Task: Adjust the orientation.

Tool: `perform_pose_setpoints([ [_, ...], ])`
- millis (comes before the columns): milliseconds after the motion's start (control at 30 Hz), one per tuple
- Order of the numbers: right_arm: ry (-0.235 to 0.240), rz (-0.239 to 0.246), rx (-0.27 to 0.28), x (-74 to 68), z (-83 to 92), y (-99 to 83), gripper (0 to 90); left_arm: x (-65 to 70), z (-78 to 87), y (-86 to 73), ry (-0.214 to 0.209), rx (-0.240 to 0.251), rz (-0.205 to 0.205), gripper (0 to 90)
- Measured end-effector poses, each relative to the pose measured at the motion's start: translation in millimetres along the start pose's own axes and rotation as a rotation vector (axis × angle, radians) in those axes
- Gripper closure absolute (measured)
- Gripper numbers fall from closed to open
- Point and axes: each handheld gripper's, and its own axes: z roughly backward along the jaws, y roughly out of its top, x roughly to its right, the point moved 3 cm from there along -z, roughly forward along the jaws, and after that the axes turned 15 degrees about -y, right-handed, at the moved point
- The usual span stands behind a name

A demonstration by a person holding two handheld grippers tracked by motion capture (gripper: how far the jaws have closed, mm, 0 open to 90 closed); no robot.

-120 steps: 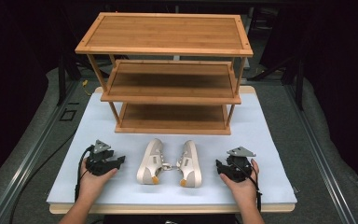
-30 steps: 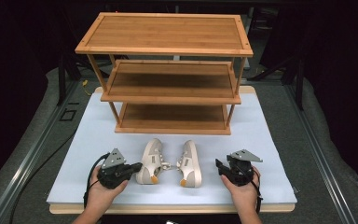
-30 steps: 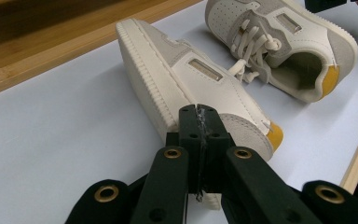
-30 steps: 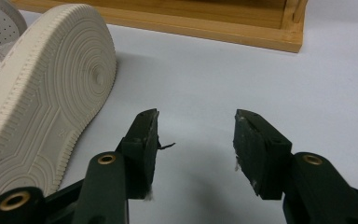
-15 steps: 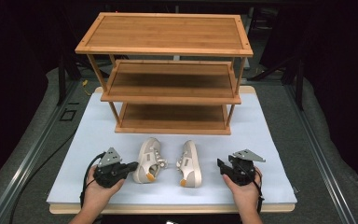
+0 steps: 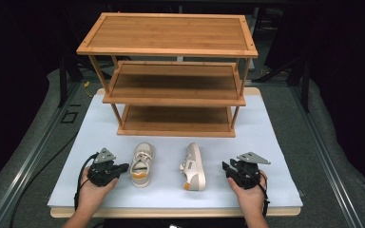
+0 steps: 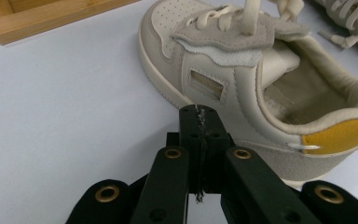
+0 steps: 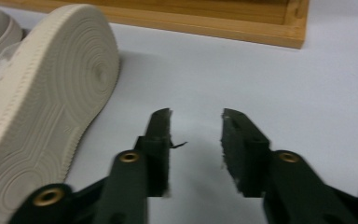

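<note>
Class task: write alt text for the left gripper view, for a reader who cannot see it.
The left gripper, jaws shut and empty, points at the side of a cream shoe with a yellow heel patch, standing upright on a pale table cover. A wooden shelf base crosses the top left corner.

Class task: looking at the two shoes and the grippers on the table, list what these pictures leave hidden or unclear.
- Right shoe: the right gripper view shows its sole; its upper is cut off by the left edge.
- Left shoe: heel cut off by the left gripper view's right edge.
- Left gripper: high view, too small to tell whether it touches the left shoe.
</note>
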Motion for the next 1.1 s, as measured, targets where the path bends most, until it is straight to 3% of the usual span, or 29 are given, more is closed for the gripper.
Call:
perform_pose_setpoints([
  [167,0.053,0.046,0.003,-10.1,6.0,2.5,80.6,2.8,1.6,2.0,0.002,0.031,0.003,84.4],
  [267,0.085,0.106,0.025,-23.4,12.6,5.7,87.3,2.0,0.9,2.0,0.002,0.048,0.013,76.9],
  [400,0.164,0.183,0.071,-40.5,22.8,8.9,89.8,-1.1,0.7,0.8,0.015,0.069,0.029,65.7],
  [433,0.151,0.201,0.075,-45.4,26.3,9.6,89.8,-1.9,0.9,0.6,0.017,0.071,0.029,63.6],
  [500,0.148,0.208,0.08,-51.1,29.3,10.0,89.9,-3.9,1.0,-0.2,0.02,0.082,0.04,59.7],
  [600,0.188,0.209,0.088,-59.2,30.5,9.5,89.0,-4.9,0.8,-0.8,0.017,0.097,0.057,56.0],
  [767,0.186,0.223,0.105,-67.2,33.9,10.3,87.1,-6.5,1.2,-1.0,0.015,0.103,0.06,54.4],
  [1100,0.186,0.226,0.096,-68.9,32.5,9.6,86.6,-7.4,1.5,-1.6,-0.001,0.122,0.083,52.5],
])
